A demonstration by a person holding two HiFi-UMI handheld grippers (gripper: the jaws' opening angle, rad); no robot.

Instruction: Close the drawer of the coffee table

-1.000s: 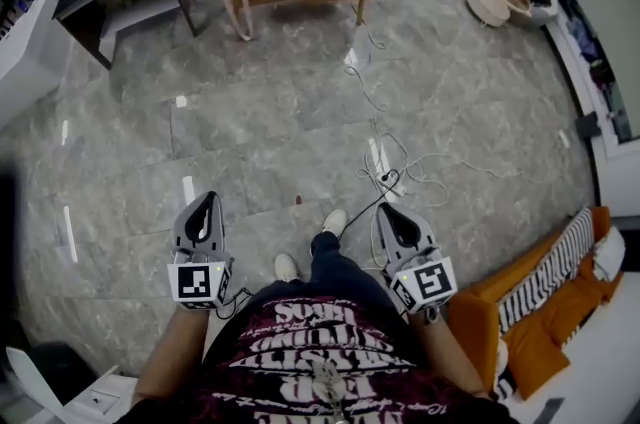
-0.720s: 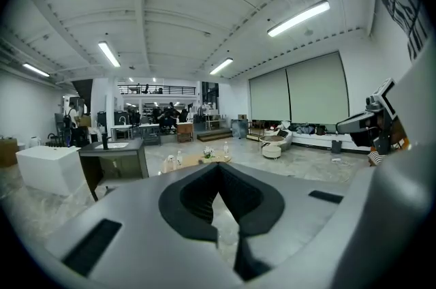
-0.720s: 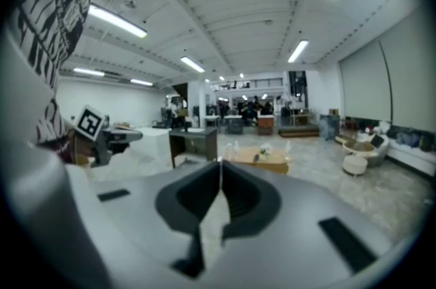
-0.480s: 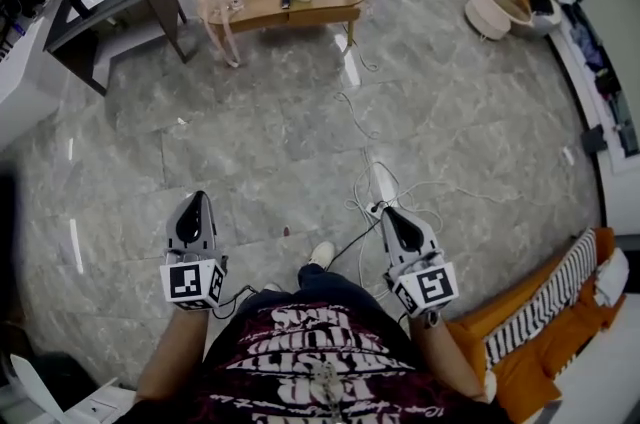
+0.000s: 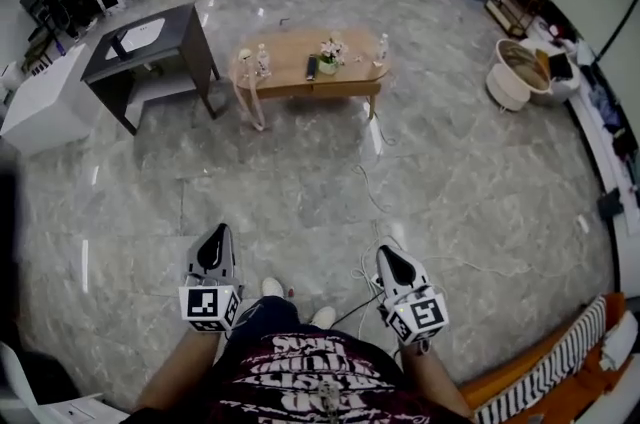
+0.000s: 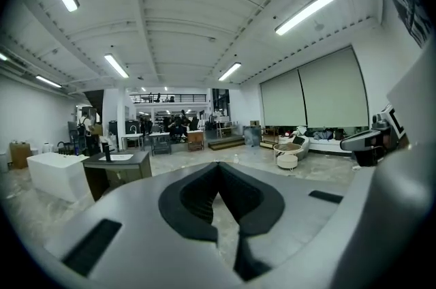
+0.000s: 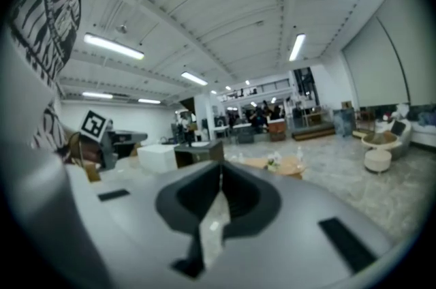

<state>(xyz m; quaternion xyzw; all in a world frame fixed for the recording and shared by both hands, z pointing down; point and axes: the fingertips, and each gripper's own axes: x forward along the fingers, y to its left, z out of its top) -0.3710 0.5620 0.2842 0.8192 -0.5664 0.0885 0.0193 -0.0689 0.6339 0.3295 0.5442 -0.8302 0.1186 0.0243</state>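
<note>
The oval wooden coffee table (image 5: pixel 310 67) stands far ahead on the marble floor, with bottles, a small flower pot and a dark remote on top. From this distance I cannot make out its drawer. My left gripper (image 5: pixel 217 232) and right gripper (image 5: pixel 386 254) are held level in front of my waist, pointing toward the table and far short of it. Both are shut with nothing between the jaws. In the left gripper view the left gripper (image 6: pixel 218 166) has its dark pads meeting. In the right gripper view the right gripper (image 7: pixel 220 168) lines up with the coffee table (image 7: pixel 276 163).
A dark desk (image 5: pixel 150 42) and a white cabinet (image 5: pixel 45 107) stand left of the table. Loose white cables (image 5: pixel 390 202) trail across the floor between me and the table. A round basket seat (image 5: pixel 520 77) is at the right, an orange sofa (image 5: pixel 570 362) at the near right.
I have walked forward over the cables. The coffee table has come closer and sits lower in the head view, with more of the room's far side showing. Both grippers stay shut.
</note>
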